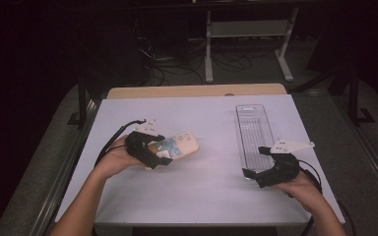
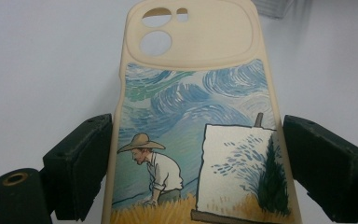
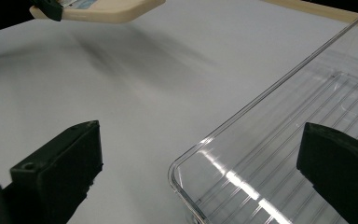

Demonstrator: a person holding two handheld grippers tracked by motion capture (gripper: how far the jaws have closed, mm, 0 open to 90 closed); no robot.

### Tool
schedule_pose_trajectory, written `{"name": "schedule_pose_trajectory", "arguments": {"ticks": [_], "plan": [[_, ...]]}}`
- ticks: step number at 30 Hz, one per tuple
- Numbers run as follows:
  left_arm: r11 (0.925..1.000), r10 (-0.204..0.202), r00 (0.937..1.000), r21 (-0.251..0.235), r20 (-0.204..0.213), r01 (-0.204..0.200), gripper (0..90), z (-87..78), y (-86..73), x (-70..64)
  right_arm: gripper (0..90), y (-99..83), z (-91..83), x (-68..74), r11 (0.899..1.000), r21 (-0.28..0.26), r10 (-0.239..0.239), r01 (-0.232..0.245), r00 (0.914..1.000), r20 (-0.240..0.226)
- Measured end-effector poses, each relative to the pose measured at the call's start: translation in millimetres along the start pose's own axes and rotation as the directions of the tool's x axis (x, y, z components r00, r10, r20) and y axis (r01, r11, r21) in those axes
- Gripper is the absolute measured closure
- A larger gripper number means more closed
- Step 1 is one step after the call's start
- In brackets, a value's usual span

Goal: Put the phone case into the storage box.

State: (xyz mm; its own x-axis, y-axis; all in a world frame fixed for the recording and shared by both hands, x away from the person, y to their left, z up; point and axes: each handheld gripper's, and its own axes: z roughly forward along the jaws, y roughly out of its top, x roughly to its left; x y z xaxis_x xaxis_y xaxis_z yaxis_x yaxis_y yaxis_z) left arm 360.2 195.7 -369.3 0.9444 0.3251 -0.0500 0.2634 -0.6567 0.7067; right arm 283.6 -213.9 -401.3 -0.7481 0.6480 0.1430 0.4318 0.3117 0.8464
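A cream phone case (image 1: 178, 144) printed with a painter in a straw hat is held just above the white table (image 1: 202, 191). My left gripper (image 1: 155, 153) is shut on it. In the left gripper view the two black jaws press the long sides of the phone case (image 2: 191, 107), camera cut-outs pointing away. A clear plastic tray (image 1: 239, 132) lies lengthwise at the right. My right gripper (image 1: 254, 161) is open at the tray's near end. In the right gripper view its jaws straddle the near corner of the tray (image 3: 261, 100), and the phone case (image 3: 107, 8) hovers at the top left.
The table's wooden back edge (image 1: 197, 91) shows beyond the white sheet. A white-framed stand (image 1: 246, 29) and loose cables sit on the floor behind. Open white surface lies between the two grippers.
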Motion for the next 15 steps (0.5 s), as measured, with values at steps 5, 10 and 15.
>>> {"name": "schedule_pose_trajectory", "arguments": {"ticks": [5,10,15], "plan": [[0.9998,0.02,0.9994,-0.007,0.027,-0.02,11.0,2.7,7.3,-1.7,0.0,0.0,0.0,0.1,1.0,0.0,0.0,0.0,1.0,0.0],[0.9994,0.033,0.9987,-0.01,0.038,-0.033,11.0,4.8,14.1,-1.9,0.0,0.0,0.1,0.2,1.0,0.0,-0.001,0.001,1.0,0.0],[0.9983,0.058,0.9971,-0.006,0.05,-0.057,11.0,7.5,20.2,-1.3,0.0,-0.1,0.1,0.2,1.0,-0.001,-0.002,0.002,1.0,0.0]]}}
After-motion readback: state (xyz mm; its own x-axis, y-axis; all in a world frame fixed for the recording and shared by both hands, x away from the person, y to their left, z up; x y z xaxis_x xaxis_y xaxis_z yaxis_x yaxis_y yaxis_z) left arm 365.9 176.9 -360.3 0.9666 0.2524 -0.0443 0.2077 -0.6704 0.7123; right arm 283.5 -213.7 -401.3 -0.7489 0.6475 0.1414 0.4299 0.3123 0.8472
